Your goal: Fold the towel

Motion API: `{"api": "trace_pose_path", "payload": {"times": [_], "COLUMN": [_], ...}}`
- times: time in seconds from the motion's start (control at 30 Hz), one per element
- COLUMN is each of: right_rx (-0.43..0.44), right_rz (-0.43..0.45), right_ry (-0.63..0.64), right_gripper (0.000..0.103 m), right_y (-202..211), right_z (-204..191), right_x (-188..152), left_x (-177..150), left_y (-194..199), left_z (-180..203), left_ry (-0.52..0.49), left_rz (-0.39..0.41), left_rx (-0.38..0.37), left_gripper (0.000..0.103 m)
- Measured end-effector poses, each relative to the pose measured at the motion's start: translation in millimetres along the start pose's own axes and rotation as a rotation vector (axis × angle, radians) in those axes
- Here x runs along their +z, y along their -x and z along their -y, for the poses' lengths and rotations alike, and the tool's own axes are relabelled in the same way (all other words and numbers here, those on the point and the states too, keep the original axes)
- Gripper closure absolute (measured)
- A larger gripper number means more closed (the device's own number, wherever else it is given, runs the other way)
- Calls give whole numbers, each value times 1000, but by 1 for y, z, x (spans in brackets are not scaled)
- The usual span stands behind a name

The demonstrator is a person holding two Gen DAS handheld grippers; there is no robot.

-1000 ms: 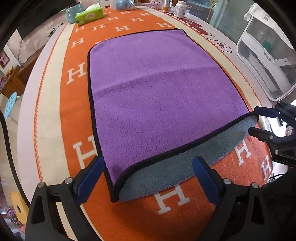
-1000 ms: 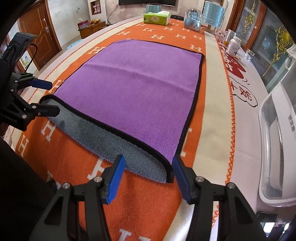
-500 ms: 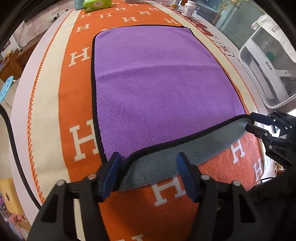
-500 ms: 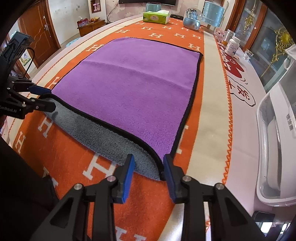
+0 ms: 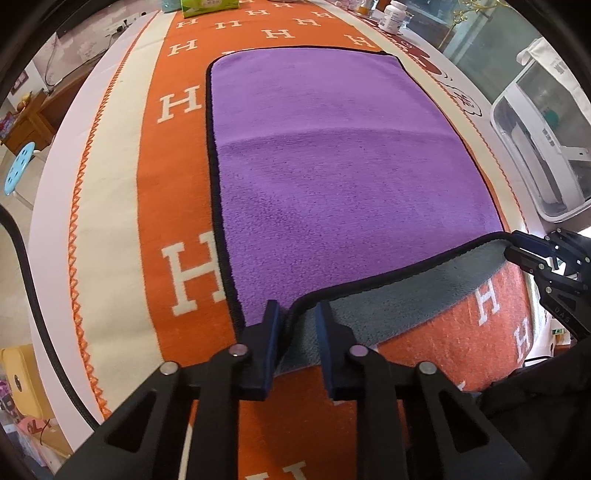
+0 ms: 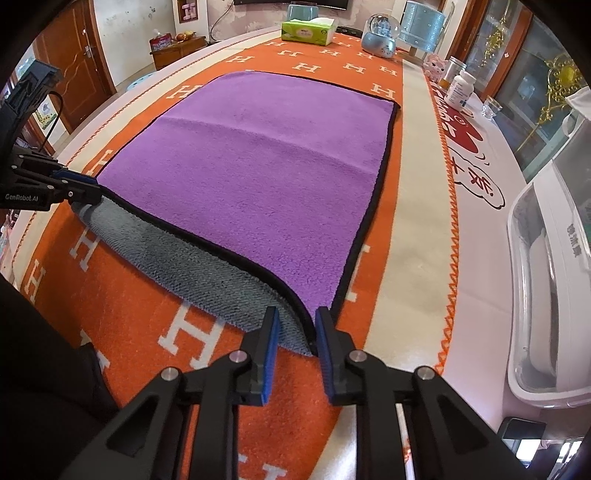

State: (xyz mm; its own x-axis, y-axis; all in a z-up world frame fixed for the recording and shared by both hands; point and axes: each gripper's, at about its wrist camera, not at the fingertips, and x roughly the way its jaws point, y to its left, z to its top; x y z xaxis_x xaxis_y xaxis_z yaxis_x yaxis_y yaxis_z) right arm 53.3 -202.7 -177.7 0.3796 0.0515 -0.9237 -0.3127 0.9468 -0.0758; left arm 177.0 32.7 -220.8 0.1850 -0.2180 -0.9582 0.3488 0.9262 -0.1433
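Note:
A purple towel (image 5: 340, 177) with a black hem and a grey underside lies flat on the orange tablecloth; it also shows in the right wrist view (image 6: 258, 177). Its near edge is lifted a little, showing the grey side (image 6: 192, 266). My left gripper (image 5: 297, 319) is shut on the near left corner of the towel. My right gripper (image 6: 295, 321) is shut on the near right corner. The right gripper shows at the right edge of the left wrist view (image 5: 517, 247). The left gripper shows at the left edge of the right wrist view (image 6: 79, 186).
The orange tablecloth (image 6: 122, 325) with white H letters covers the long table. A green tissue box (image 6: 308, 31), a snow globe (image 6: 380, 37), a white pill bottle (image 6: 460, 88) and jars stand at the far end. A white plastic bin (image 6: 546, 295) stands at the right.
Both grippers have moved in onto the near corners of the towel and their jaws have gone from wide open to shut on the hem.

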Motion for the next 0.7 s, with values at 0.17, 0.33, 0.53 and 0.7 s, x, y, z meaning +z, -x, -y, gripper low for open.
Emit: {"api": "trace_pose_path", "payload": {"times": [0.17, 0.33, 0.53, 0.7], "right_rx": [-11, -26, -30, -31], "right_rz": [-3, -7, -9, -2], "right_ry": [5, 16, 22, 20], "right_gripper": [90, 98, 99, 99], "right_y": [-1, -1, -1, 1], "right_z": [-1, -3, -3, -2], "right_x": [2, 4, 5, 7], "left_x": [-1, -5, -6, -6], "left_y": [1, 7, 14, 18], "left_z": [-2, -5, -7, -8], "left_ry": [3, 3, 12, 19], "left_rz": [1, 11, 26, 36], "left_rx": [-1, -14, -13, -14], "left_gripper": [94, 97, 99, 99]}}
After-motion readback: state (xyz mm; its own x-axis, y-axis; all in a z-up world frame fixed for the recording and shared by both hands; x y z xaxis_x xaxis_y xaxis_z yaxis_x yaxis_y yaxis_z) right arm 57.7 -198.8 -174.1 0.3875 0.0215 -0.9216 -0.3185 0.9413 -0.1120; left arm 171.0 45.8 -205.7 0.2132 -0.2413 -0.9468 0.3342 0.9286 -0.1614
